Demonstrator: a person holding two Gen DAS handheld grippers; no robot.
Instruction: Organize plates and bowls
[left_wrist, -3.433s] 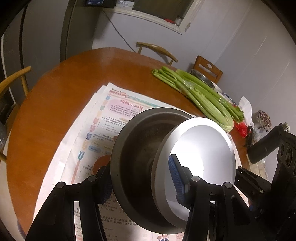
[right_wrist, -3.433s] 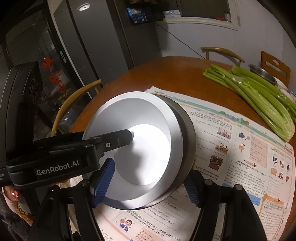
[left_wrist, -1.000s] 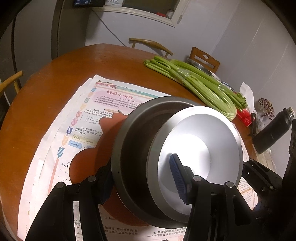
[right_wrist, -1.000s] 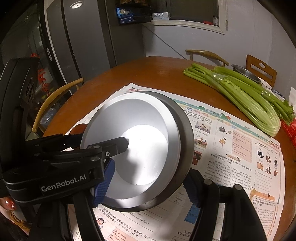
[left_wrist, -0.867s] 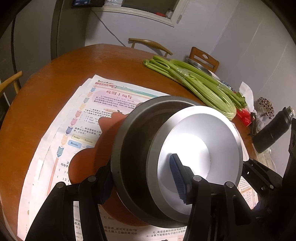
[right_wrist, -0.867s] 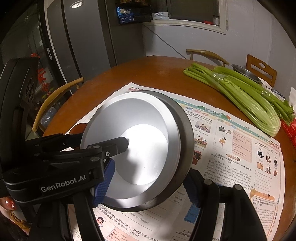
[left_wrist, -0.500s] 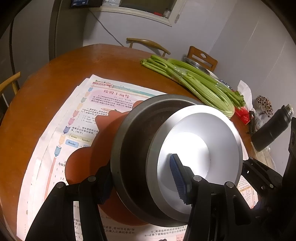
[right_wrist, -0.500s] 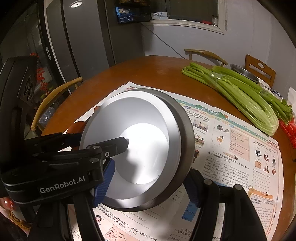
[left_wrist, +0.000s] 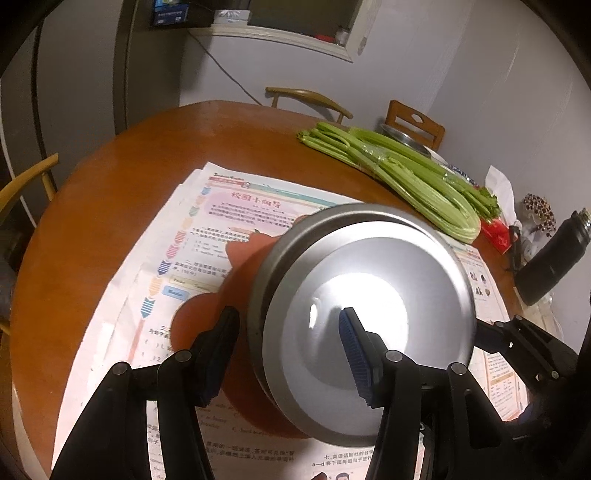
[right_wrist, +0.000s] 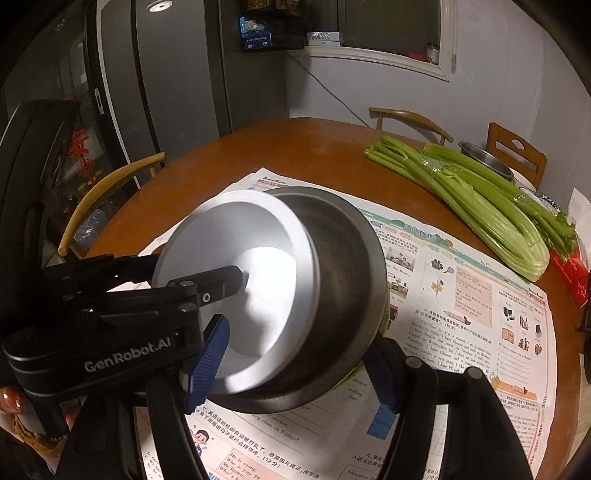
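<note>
Table: round brown wooden table (left_wrist: 92, 229), bare wood showing around its edge.
Newspaper: printed newspaper sheets (left_wrist: 229, 210) spread over the middle, lying flat.
Celery: long celery bunch (left_wrist: 406, 177) on the wood toward 2 o'clock, beside the paper.
Bottle: dark bottle (left_wrist: 554, 266) at 3 o'clock near the rim.
Metal dish: small steel dish (right_wrist: 484, 157) past the celery, about 1 o'clock.

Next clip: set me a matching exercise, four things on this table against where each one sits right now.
Things:
1. celery
2. black bottle
3. orange plate
4. silver bowl

Places:
A. nested in the dark metal bowl
B. on the newspaper, under the bowls
C. far side of the table, by a metal dish
D. upright at the table's right edge

Pairs: 1-C, 2-D, 3-B, 4-A
</note>
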